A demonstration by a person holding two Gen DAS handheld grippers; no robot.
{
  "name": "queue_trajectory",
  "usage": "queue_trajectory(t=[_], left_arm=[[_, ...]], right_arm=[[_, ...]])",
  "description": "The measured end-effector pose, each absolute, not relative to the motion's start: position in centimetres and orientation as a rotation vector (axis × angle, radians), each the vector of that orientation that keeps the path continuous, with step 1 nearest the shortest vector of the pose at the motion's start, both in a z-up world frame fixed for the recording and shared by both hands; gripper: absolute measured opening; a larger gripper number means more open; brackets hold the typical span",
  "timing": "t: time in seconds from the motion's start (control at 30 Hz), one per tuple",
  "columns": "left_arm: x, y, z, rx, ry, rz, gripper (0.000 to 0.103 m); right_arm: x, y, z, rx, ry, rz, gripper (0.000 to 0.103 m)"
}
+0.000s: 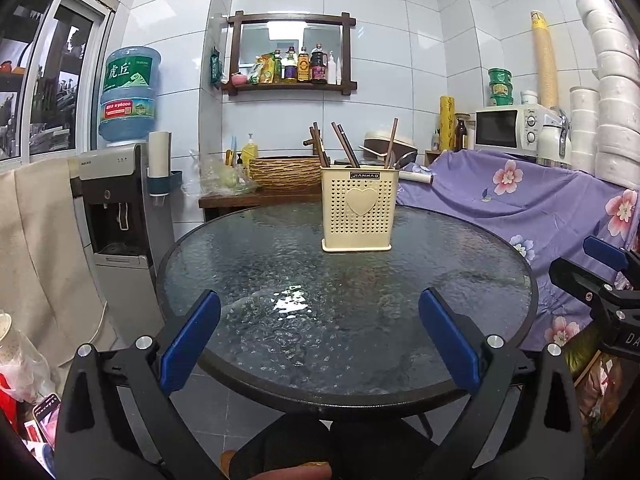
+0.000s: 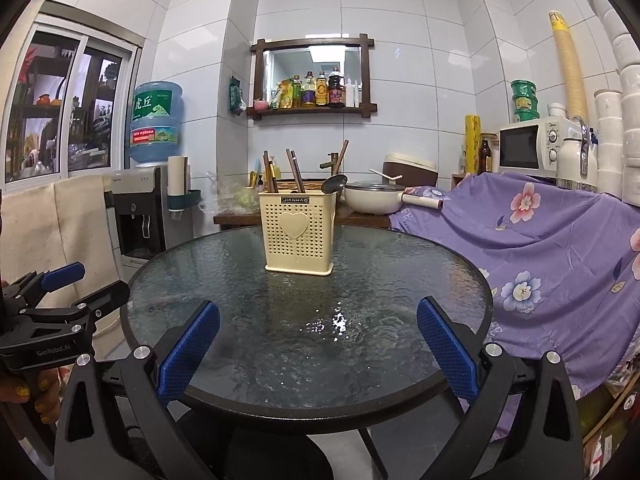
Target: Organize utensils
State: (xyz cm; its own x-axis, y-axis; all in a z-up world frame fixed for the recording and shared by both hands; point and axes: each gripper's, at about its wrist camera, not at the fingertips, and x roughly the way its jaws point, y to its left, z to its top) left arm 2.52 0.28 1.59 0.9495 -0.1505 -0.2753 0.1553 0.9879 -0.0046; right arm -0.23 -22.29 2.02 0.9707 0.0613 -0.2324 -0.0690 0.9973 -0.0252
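both hand-held grippers, left hand-held gripper point(image 1: 318, 334) and right hand-held gripper point(image 2: 318, 336), are held wide and empty over the round glass surface point(image 1: 280, 344); chopsticks point(image 2: 295, 172) and a spoon point(image 2: 334, 184) are kept upright in the cream utensil holder point(image 2: 298, 232), likely so nothing rolls away.

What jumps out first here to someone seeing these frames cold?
The cream utensil holder with a heart on its front, standing alone toward the far side of the round glass table, with chopsticks and a spoon sticking out. Next, the two blue-padded claws: the left claw and the right claw both gape open and empty above the near rim. Behind, the purple floral cloth drapes on the right.
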Motion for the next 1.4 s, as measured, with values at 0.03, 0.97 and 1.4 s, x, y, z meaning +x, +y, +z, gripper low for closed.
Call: queue_trajectory(t=[0.03, 0.97, 1.4], left_arm=[[2.52, 0.25, 1.61, 0.017, 0.278, -0.155, 0.097], [2.83, 0.02, 2.05, 0.030, 0.287, -0.164, 0.097], [2.87, 0.07, 2.17, 0.017, 0.295, -0.177, 0.097]], right_arm=[[-0.21, -22.32, 1.99, -0.034, 0.236, 0.066, 0.097], [0.00, -22.10, 1.72, -0.038, 0.241, 0.070, 0.097], [0.01, -22.17, 1.84, -0.042, 0.239, 0.072, 0.097]])
